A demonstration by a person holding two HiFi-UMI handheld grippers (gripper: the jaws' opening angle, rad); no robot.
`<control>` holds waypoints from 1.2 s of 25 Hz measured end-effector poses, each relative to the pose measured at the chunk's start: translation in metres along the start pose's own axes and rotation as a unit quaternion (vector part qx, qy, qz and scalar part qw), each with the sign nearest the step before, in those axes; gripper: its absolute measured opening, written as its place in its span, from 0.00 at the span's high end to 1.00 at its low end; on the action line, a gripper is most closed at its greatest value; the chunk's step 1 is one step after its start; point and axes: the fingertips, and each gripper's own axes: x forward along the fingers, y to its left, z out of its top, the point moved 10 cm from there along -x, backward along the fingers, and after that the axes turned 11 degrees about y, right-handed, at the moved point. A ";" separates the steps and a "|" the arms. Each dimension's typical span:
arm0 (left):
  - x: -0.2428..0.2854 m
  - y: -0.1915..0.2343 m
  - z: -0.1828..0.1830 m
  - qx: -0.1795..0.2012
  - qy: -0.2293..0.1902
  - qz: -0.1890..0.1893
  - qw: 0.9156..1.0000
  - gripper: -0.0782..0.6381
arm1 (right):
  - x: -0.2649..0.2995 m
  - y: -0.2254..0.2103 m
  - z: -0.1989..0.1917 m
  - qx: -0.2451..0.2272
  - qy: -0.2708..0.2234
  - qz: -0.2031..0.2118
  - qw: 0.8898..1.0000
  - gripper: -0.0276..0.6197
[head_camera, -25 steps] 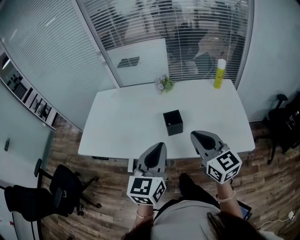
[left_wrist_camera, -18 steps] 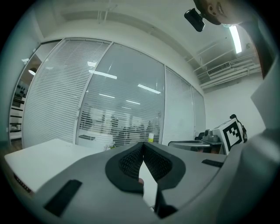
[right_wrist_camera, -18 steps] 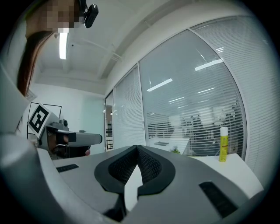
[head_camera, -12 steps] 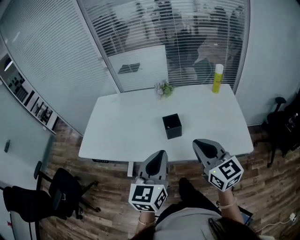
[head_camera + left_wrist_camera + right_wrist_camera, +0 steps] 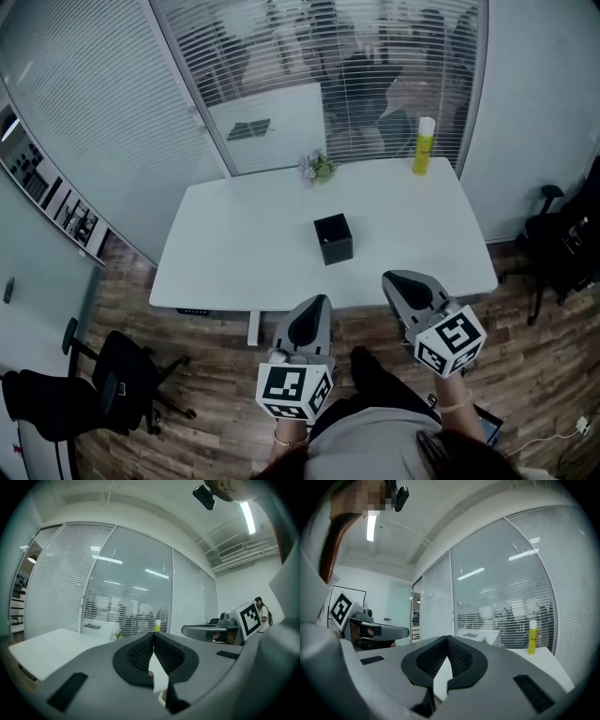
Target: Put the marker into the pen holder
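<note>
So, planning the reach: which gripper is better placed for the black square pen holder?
Left, marginally. The left gripper points almost straight at the black square pen holder; the right gripper sits off to its side. Both are shut, empty; no marker shows.

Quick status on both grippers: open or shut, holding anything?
Left gripper: shut, nothing between the jaws.
Right gripper: shut, nothing between the jaws.

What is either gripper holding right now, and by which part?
Nothing. The left gripper and the right gripper are both empty, with their jaws closed together.
</note>
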 end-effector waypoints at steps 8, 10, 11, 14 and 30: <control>-0.008 -0.011 -0.007 0.001 0.001 -0.004 1.000 0.86 | -0.017 0.007 -0.001 -0.007 -0.003 -0.008 1.000 0.91; -0.009 -0.015 -0.008 0.002 0.002 -0.006 1.000 0.86 | -0.022 0.009 -0.002 -0.008 -0.007 -0.011 1.000 0.91; -0.009 -0.017 -0.009 0.002 0.003 -0.008 1.000 0.86 | -0.025 0.009 -0.003 -0.006 -0.008 -0.013 1.000 0.91; -0.012 -0.022 -0.010 0.004 0.003 -0.013 1.000 0.86 | -0.033 0.011 -0.005 0.000 -0.010 -0.019 1.000 0.91; -0.018 -0.038 -0.011 0.013 0.010 -0.023 1.000 0.86 | -0.056 0.015 -0.001 -0.008 -0.032 -0.035 0.999 0.91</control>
